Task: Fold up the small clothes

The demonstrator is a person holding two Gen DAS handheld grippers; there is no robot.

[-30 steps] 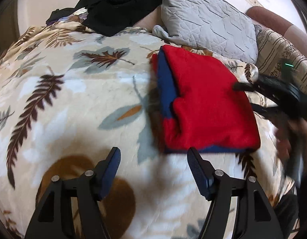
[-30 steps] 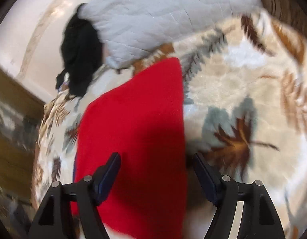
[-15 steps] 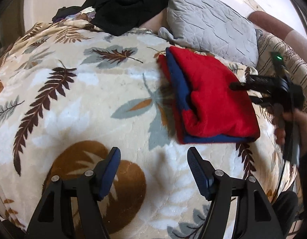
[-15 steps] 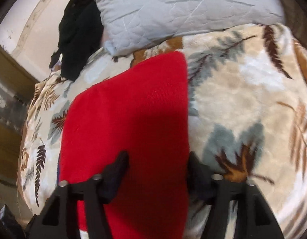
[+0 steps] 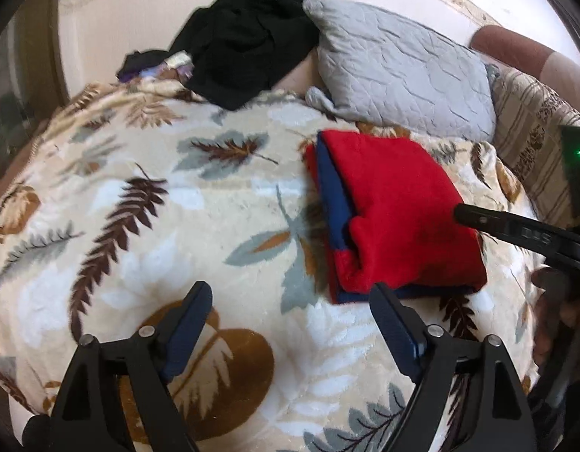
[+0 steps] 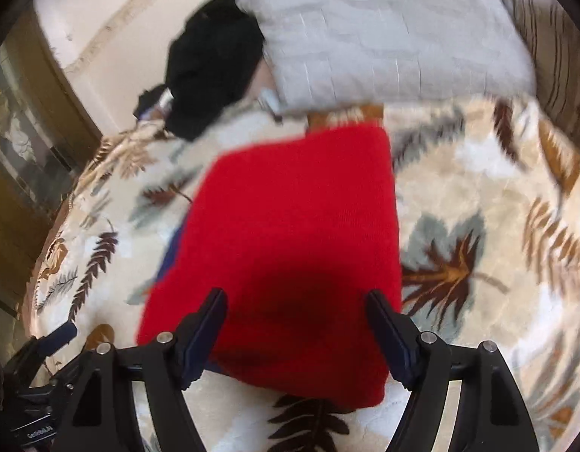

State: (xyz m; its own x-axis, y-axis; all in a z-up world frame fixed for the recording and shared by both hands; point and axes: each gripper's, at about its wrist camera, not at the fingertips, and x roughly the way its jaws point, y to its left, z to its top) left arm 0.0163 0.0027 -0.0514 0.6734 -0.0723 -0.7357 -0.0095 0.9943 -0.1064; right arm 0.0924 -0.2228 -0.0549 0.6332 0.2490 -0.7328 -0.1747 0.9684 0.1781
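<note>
A red garment with a blue lining (image 5: 395, 207) lies folded into a neat rectangle on the leaf-patterned blanket (image 5: 146, 196), just below the grey pillow. My left gripper (image 5: 290, 301) hovers over the blanket at the garment's near left corner, its jaws opening with nothing between them. In the right wrist view the red garment (image 6: 290, 233) fills the middle. My right gripper (image 6: 295, 310) hangs above its near end, jaws opening, and the pads do not press the cloth. One right finger (image 5: 474, 216) reaches in over the garment's right edge in the left wrist view.
A grey quilted pillow (image 5: 399, 71) lies behind the garment. A heap of black clothes (image 5: 244, 60) sits at the back left. A striped cushion (image 5: 534, 150) is at the right, and a person's hand (image 5: 553, 320) holds the right gripper there.
Both grippers have lifted off the folded garment and drawn back. The left jaws stand wider than before. The right gripper rolled upright, and its jaws narrowed, then widened again.
</note>
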